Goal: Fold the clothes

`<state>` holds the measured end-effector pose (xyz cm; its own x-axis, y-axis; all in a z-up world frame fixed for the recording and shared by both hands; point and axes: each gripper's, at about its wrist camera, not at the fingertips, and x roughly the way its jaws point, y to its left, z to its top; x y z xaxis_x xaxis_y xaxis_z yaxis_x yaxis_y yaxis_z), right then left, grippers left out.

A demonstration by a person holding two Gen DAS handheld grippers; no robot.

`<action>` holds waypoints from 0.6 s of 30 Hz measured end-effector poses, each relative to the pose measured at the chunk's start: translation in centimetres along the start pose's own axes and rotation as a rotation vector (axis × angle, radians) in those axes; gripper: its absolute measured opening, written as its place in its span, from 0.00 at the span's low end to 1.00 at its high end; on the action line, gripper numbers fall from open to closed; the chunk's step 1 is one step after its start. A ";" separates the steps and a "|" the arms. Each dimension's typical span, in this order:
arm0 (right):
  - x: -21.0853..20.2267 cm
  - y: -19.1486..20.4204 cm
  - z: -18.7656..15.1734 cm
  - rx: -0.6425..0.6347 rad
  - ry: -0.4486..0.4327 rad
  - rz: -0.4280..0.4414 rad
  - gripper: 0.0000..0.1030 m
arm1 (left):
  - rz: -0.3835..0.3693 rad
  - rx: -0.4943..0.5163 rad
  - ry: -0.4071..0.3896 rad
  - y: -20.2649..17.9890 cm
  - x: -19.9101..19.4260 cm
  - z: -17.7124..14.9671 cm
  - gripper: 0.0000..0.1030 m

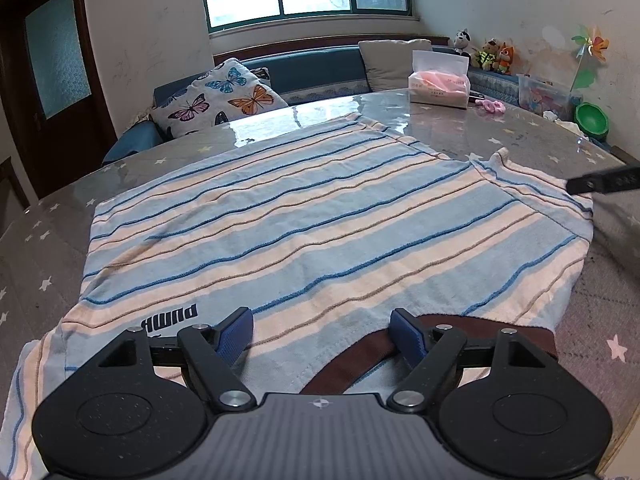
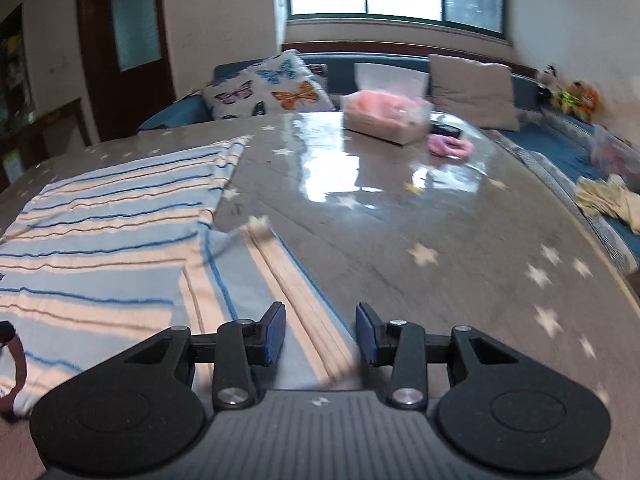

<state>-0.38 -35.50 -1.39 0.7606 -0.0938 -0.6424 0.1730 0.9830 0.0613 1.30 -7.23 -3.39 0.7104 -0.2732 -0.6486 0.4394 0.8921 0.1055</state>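
Striped T-shirt [image 1: 304, 216] is lying flat on the desk [image 1: 520, 136], front side down toward the near edge, brown collar [image 1: 360, 356] at the near edge, pale blue and cream bands running across. One sleeve [image 2: 276, 280] is lying stretched out on the desk toward its right side.

Left gripper [image 1: 322, 334] is hovering over the collar end; its jaws are opening, blue fingers [image 1: 240, 330] standing wide apart with only flat shirt fabric below them, nothing clamped.

Right gripper [image 2: 320, 334] is sitting above the sleeve's edge, fingers [image 2: 275, 332] partly apart with the sleeve's cream stripes showing in the gap; pads are not pressing on the cloth, so released. That view is motion-blurred. Its tip [image 1: 600, 184] is poking in at the right of the left-wrist view, beside the sleeve.

Outward: tissue pack [image 1: 438, 88] is sitting near the desk's far edge, pink hair ties [image 1: 494, 106] just beside it. Butterfly pillow [image 1: 224, 98] and grey cushion [image 1: 394, 62] are resting on the blue sofa [image 1: 312, 68] beyond the far edge. Plush toys [image 1: 486, 54] are lining the far right corner, green bowl [image 1: 592, 118] near them.
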 end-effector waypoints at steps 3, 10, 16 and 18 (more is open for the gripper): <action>-0.5 -0.4 -0.6 0.034 0.002 0.013 0.38 | -0.007 -0.001 -0.004 -0.3 -0.1 0.3 0.82; -0.7 0.0 -0.8 0.065 -0.020 0.021 0.12 | -0.006 0.001 -0.017 -0.7 -0.6 0.5 0.87; -3.4 2.0 0.5 0.027 -0.088 0.105 0.09 | -0.007 -0.013 -0.009 -0.5 -0.4 0.4 0.91; -4.4 3.5 1.2 -0.011 -0.118 0.167 0.09 | -0.009 -0.016 -0.010 -0.4 -0.5 0.3 0.91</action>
<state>-2.34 -31.84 2.57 0.8461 0.0533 -0.5303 0.0320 0.9881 0.1505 0.97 -7.62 -2.89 0.7122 -0.2844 -0.6418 0.4367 0.8953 0.0878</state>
